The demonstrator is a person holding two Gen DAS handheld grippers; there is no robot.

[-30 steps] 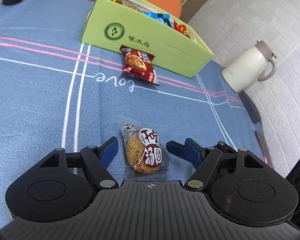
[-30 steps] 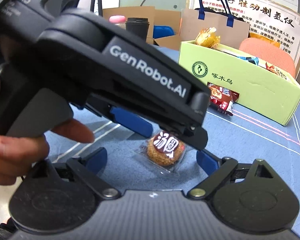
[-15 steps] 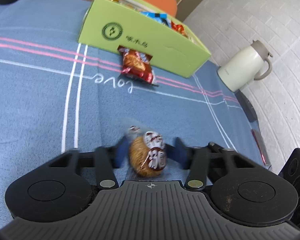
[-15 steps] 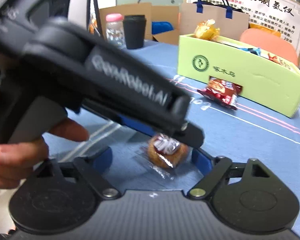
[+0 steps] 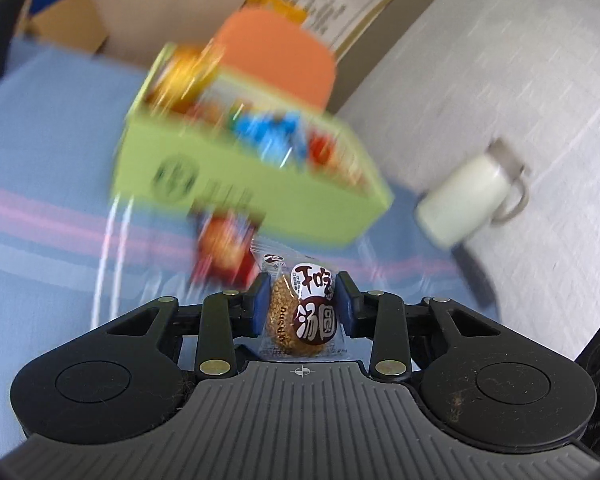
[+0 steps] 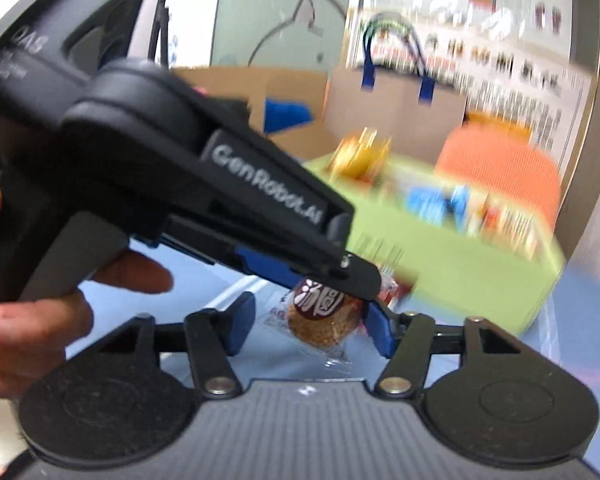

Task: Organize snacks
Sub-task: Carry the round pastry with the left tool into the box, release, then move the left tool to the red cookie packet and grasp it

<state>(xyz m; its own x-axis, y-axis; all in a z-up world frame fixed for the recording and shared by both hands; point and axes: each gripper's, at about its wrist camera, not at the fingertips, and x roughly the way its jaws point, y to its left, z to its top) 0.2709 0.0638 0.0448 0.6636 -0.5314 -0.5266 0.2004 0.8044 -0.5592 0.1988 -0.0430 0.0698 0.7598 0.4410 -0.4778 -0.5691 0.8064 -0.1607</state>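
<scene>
The left gripper (image 5: 302, 306) pinches a wrapped sesame ball (image 5: 300, 318) between its blue pads, lifted off the blue cloth (image 5: 40, 168). The right gripper (image 6: 312, 330) is closing, its jaws flanking the same ball without pressing it. Farther off, blurred, stands the green box (image 5: 236, 184) of snacks, a red packet (image 5: 224, 248) at its near wall, and a white jug (image 5: 468, 196) to the right.

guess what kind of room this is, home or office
Probably an office or lab rather than a home: printed posters cover the wall, cardboard boxes and a paper bag stand behind the table, and an orange chair sits by the blue tablecloth.
</scene>
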